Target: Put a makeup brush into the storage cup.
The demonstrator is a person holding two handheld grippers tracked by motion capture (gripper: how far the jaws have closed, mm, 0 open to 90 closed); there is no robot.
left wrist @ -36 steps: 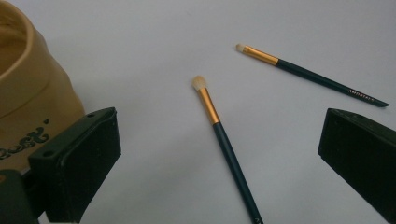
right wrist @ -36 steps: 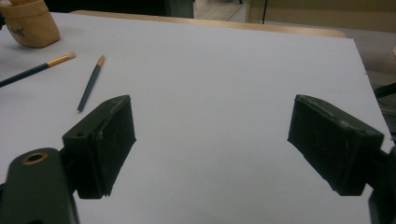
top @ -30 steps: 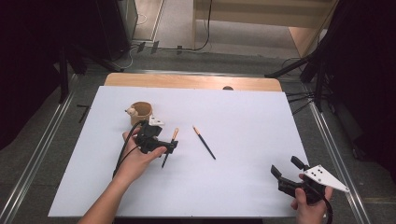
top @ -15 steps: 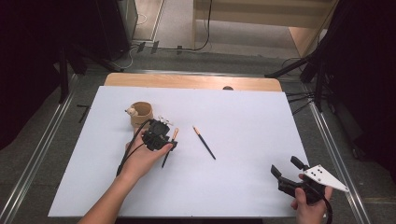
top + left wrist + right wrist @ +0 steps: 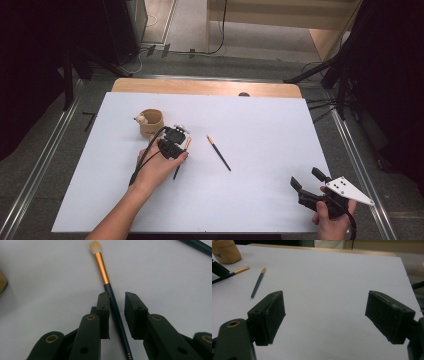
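Seen close in the left gripper view: left gripper (image 5: 117,312) with jaws just closing around a brush (image 5: 113,305), 1 pad touching the dark handle, a narrow gap on the other side, so not yet pinched. Dark teal handle, gold ferrule, pale bristle tip, lying flat on the white table (image 5: 50,285). From the high view, handle mostly hidden under the left hand (image 5: 160,162), only the gold part and the lower end showing. Nearer the person's right side, right gripper (image 5: 307,182) held off the table with jaws spread wide, nothing between. Farther out, a second brush (image 5: 219,153) lying just beside the first. Beyond, a tan cup (image 5: 151,121), contents too small to make out.
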